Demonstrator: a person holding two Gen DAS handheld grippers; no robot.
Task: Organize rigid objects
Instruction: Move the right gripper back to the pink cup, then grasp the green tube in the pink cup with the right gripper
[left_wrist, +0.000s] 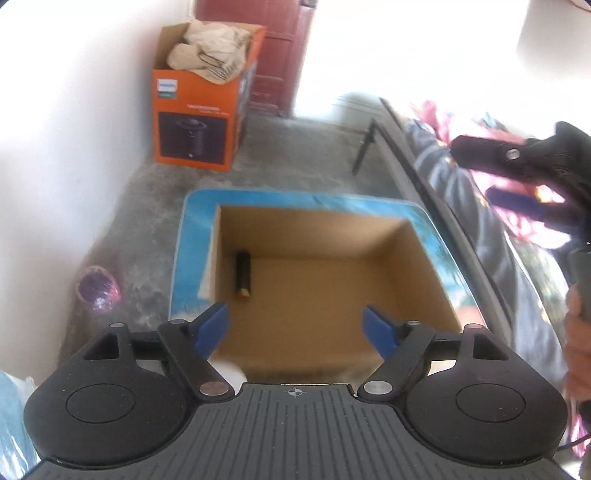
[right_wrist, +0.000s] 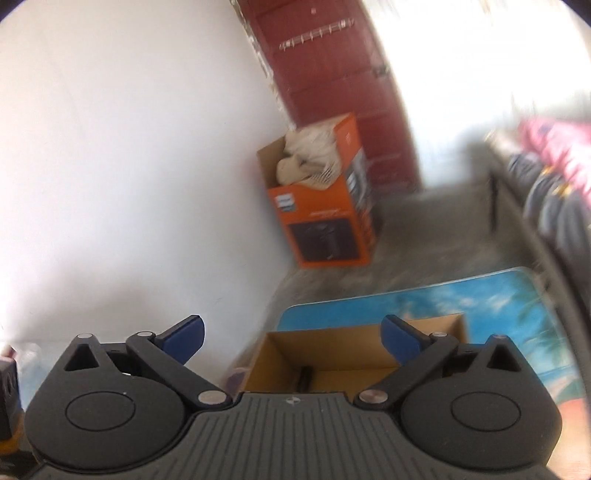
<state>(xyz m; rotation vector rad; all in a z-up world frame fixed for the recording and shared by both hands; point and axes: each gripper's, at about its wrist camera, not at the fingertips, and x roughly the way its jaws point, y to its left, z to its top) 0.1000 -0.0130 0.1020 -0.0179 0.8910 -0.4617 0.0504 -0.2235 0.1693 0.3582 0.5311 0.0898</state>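
So the left gripper (left_wrist: 295, 326) hangs above an open cardboard box (left_wrist: 413, 266), pointing down into it. Its blue fingers (left_wrist: 212, 325) are spread wide with nothing between them, just the box floor showing in the gap. The only thing in the box is a dark cylinder (left_wrist: 242, 274) lying on its side, tucked right against the left wall. It sits ahead of the left finger and a bit off to that side, clearly apart from the pads, not touching either one.

The box stands on a tray-like board with a blue beach print (left_wrist: 192, 243), which lies on the grey concrete floor (left_wrist: 295, 155).

The right gripper (right_wrist: 293, 334) is splayed about as wide as it goes, also empty. From its camera the same box (right_wrist: 354, 341) is low in the frame, mostly behind the right finger (right_wrist: 400, 338), and you can just catch the dark cylinder (right_wrist: 304, 376) peeking inside near the camera body. This view is pretty blurred.

Back in the corner against the white wall there's an orange appliance box (left_wrist: 195, 110) stuffed with crumpled paper.
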